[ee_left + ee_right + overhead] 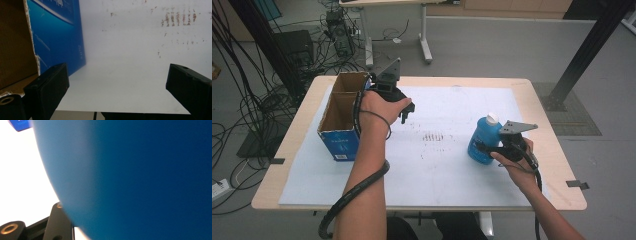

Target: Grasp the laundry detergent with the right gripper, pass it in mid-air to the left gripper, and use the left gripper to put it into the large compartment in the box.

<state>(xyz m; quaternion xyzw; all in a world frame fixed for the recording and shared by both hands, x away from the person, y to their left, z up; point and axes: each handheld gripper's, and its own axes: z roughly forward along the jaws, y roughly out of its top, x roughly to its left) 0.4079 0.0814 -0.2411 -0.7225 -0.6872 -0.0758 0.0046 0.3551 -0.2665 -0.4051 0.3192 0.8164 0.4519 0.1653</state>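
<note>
a table [532,90] under a white sheet [447,170] carries an open cardboard box [341,116] at its left and an upright blue bottle [483,139] at its right. the right gripper [492,149] is clamped on the bottle's lower body, while the left gripper [408,111] hangs just beside the box with jaws spread wide on nothing.

- In the right gripper view, the blue bottle [140,177] is sitting so close that it is looking blurry, and the picture's edges are cutting it off.
- The bottle is hiding most of the right gripper [492,148] there.
- The left edge is cutting off the cardboard box [15,45] in the left gripper view.
</note>
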